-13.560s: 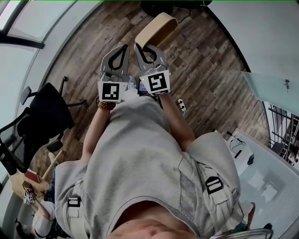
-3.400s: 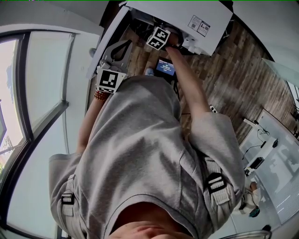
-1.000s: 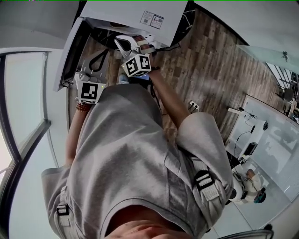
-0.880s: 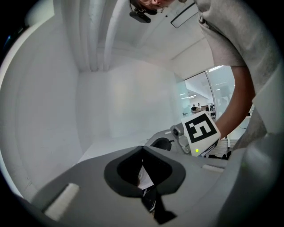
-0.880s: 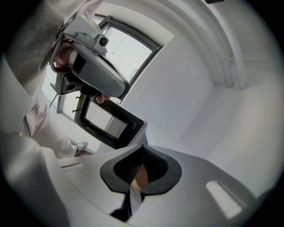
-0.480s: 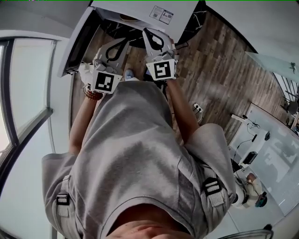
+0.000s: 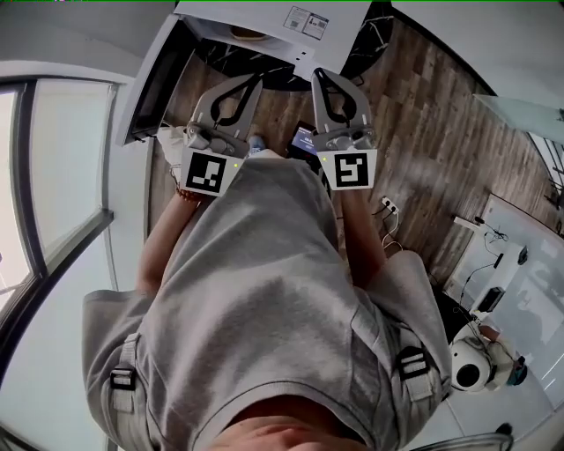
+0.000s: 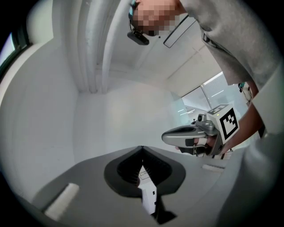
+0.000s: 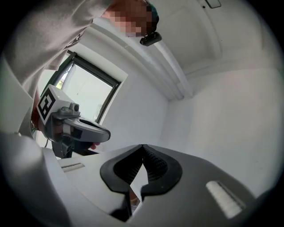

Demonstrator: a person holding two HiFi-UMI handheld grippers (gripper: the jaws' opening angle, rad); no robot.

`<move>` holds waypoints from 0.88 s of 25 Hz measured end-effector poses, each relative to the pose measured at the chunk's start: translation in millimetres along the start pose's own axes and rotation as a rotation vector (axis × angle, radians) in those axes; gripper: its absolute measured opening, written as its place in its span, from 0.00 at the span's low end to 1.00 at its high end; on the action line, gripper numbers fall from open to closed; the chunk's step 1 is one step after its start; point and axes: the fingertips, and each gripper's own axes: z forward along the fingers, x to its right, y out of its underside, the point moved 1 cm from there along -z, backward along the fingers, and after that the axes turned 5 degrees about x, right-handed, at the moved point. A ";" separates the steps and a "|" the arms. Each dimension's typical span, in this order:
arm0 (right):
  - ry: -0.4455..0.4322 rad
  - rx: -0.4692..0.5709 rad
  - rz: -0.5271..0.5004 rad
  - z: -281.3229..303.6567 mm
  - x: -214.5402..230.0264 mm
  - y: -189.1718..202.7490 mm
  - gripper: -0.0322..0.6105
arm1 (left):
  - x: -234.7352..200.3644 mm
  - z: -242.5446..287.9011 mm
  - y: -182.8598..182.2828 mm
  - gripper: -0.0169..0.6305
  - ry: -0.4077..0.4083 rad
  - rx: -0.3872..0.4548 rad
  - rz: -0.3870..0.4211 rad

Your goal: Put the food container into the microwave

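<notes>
In the head view the white microwave (image 7: 264, 13) stands at the top with its door (image 7: 152, 81) swung open to the left. A tan food container (image 7: 248, 33) shows just inside the cavity. My left gripper (image 7: 256, 78) and right gripper (image 7: 317, 73) are held side by side below the microwave's opening, apart from the container. Both are shut with nothing between the jaws. The left gripper view shows its jaws (image 8: 142, 150) meeting at the tip, with the right gripper (image 8: 194, 136) beside it. The right gripper view shows the same closed tip (image 9: 142, 146).
A device with a blue screen (image 7: 305, 138) lies on the wooden floor below the grippers, and a power strip (image 7: 388, 208) lies to the right. A window frame (image 7: 62, 238) runs along the left. A white desk (image 7: 520, 264) stands at the far right.
The right gripper, which carried the tan container and reached into the microwave, has drawn back without it. Both grippers now sit level, side by side, below the opening.
</notes>
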 end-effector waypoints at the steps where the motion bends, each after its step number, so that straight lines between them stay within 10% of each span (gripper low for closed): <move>1: 0.012 0.007 0.007 -6.1 2.2 -3.7 0.07 | 1.9 0.2 -5.5 0.02 0.003 0.020 0.019; 22: 0.214 0.035 0.050 -43.3 29.9 -33.7 0.07 | 2.2 5.0 -19.7 0.02 -0.003 0.094 0.029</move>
